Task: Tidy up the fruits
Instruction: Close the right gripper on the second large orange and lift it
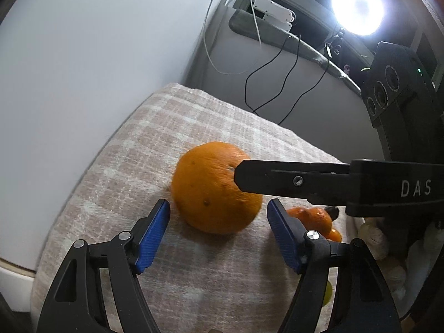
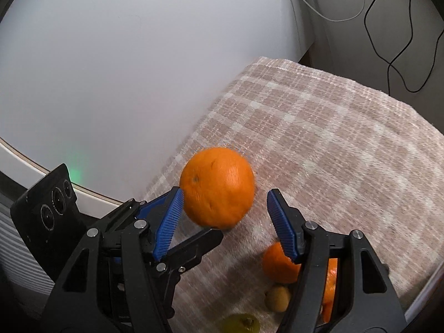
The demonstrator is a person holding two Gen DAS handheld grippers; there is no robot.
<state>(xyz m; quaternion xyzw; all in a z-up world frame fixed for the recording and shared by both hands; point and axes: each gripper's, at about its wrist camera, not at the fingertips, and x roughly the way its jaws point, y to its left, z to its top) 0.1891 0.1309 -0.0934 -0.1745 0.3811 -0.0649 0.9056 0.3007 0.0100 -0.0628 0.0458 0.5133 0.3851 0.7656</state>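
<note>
A large orange point(image 1: 216, 187) sits on a checked beige cloth point(image 1: 133, 149) near the cloth's edge by a pale wall point(image 1: 91, 44); the left gripper point(image 1: 218, 208) stands with its blue-padded fingers spread wide, the orange lying between and just beyond their tips, no pad touching it in that view; the right gripper point(image 2: 224, 198) is likewise spread wide, and the same orange point(image 2: 217, 187) lies between its fingertips, the left blue pad point(image 2: 169, 222) seeming to touch or nearly touch the fruit's side, though I cannot tell which; from the left wrist camera one black finger of the right gripper crosses in front of the orange from the right side; from the right wrist camera the left gripper's fingers poke in below the orange; to the right lie smaller oranges point(image 2: 280, 265), a small brownish fruit point(image 2: 277, 297) and a yellow-green fruit point(image 2: 241, 323) at the bottom edge; cables point(image 1: 277, 83) hang behind, and a bright lamp point(image 1: 356, 5) glares above.
</note>
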